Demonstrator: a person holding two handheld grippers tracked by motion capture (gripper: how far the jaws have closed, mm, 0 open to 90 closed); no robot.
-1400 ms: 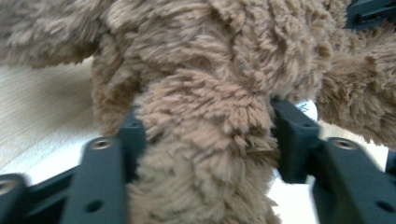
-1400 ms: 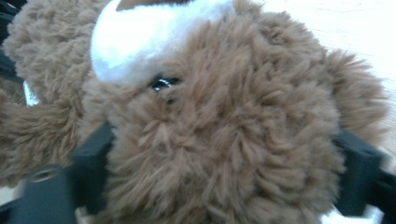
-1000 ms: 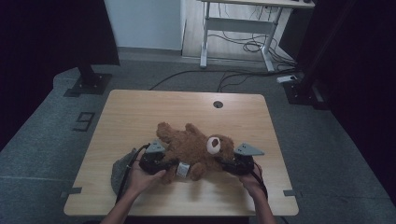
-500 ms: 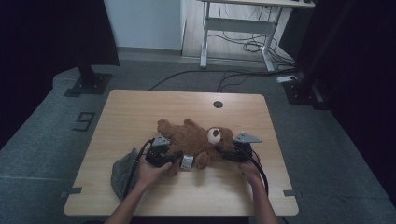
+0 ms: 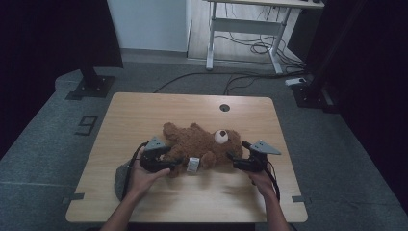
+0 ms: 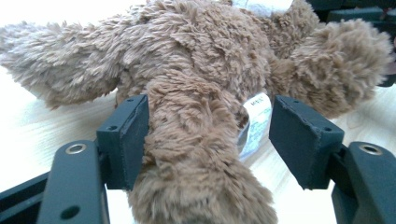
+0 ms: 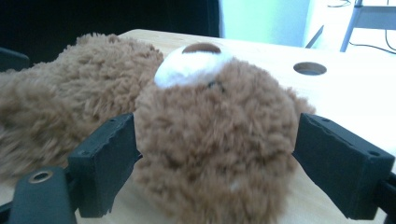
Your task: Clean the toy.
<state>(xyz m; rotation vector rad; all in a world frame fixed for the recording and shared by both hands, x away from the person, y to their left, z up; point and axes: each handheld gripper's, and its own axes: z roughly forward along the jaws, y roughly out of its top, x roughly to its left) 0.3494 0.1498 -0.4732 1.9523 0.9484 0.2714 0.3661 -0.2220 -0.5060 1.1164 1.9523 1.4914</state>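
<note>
A shaggy brown plush teddy bear (image 5: 202, 147) is seen lying at the centre of the high view on a pale wooden table (image 5: 144, 110). One furry limb is straddled by the left gripper (image 5: 169, 166), jaws spread; the rounded head, white-muzzled, is flanked by the right gripper (image 5: 230, 159), jaws likewise apart

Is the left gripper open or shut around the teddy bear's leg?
Open: the left gripper has its jaws spread either side of the teddy bear's leg.
</note>
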